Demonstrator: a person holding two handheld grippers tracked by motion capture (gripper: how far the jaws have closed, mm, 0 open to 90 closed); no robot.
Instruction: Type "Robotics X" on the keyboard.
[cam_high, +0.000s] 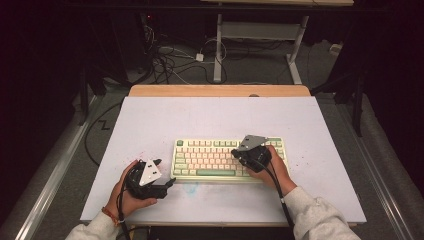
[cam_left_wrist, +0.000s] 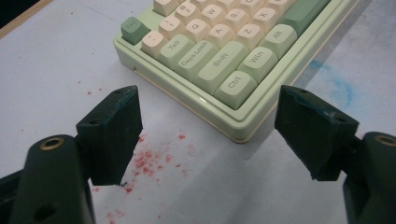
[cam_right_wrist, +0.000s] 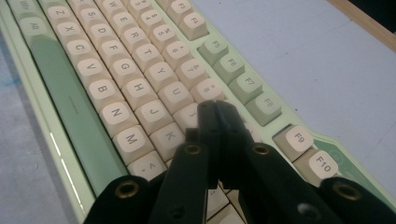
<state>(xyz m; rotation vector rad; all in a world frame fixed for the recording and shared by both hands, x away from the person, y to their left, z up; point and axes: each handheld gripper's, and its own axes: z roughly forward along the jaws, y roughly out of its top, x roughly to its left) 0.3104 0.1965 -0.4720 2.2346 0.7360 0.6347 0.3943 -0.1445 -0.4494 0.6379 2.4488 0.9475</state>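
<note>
Table (cam_high: 150, 115) white-topped, red specks near front left. Keyboard (cam_high: 210, 157) green-cream, front centre. Right gripper (cam_right_wrist: 215, 109) clenched, empty, tips over keys by I/K. Left gripper (cam_left_wrist: 208, 135) released, jaws wide, just off keyboard's Ctrl corner.

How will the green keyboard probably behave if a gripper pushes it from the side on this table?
The keyboard looks like a rigid, thick case, so it would probably slide as one piece, not bend. It lies flat and low on the smooth white table, so tipping seems unlikely. Pushed at one corner, it may turn.
</note>
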